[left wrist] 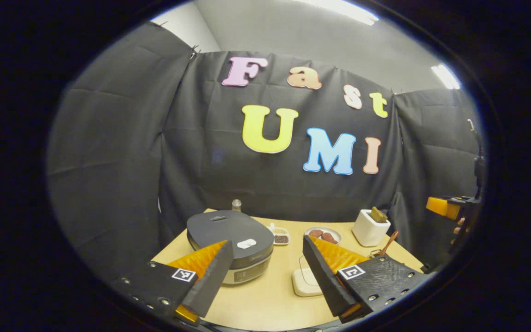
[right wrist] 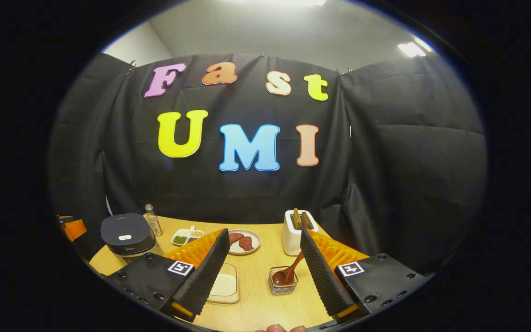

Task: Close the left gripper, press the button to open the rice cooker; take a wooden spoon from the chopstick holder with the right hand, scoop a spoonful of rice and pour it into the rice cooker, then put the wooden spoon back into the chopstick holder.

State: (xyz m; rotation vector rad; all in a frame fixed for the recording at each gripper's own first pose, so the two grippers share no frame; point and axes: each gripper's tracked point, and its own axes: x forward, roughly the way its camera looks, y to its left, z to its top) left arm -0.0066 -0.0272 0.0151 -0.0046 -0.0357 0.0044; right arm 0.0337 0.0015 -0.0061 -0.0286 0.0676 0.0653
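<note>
- While you hold both grippers above the near edge of the table [right wrist: 256,295], each has its jaws spread wide and grips nothing: the left gripper [left wrist: 265,272] in the left gripper view, the right gripper [right wrist: 265,269] in the right gripper view.
- Your cooker [left wrist: 231,240] sits shut near the table's far left corner, its button [left wrist: 246,243] on the lid's near side, uncovered.
- Your left gripper hangs short of the cooker, apart from it.
- Your spoon [right wrist: 289,272] leans in the wire holder [right wrist: 283,281], bowl down, handle tilted up to the right; the holder stands right of the table's middle, between your right gripper's fingers in that view.
- A flat white dish of rice [right wrist: 224,286] lies just left of the holder, toward the near edge.
- A white toaster [right wrist: 295,237] stands at the far edge, with a plate [right wrist: 244,242] to its left.
</note>
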